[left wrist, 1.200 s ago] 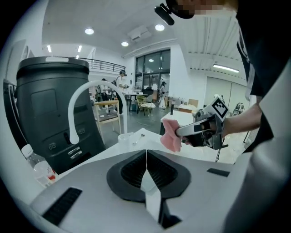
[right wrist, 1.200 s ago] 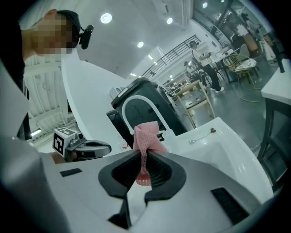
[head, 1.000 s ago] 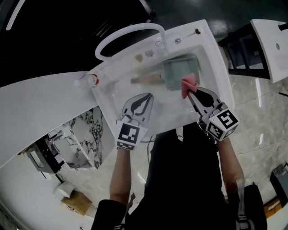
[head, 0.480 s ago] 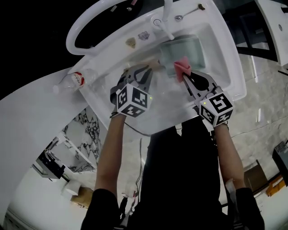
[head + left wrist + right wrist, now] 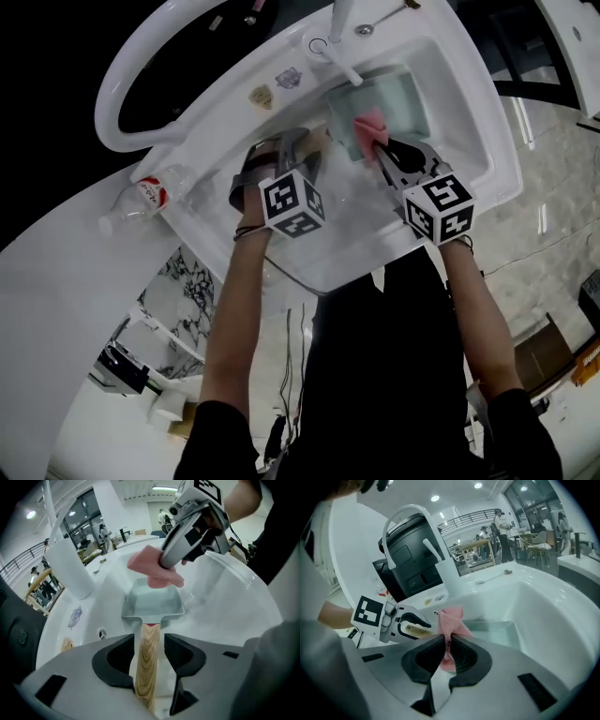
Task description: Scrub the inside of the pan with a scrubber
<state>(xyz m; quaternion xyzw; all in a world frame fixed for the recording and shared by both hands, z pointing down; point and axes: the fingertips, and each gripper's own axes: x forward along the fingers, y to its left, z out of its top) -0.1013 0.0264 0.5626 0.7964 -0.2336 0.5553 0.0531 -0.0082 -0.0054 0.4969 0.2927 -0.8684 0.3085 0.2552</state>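
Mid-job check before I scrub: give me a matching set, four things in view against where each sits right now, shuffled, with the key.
Things:
1. pan
2. scrubber
3. bottle
4. spoon

Places:
A. on the sink's rim near the faucet
B. lying in the sink basin
C. pinched in the right gripper
D. lying on the counter left of the sink

Pairs: 1-B; 2-C; 3-D; 4-A
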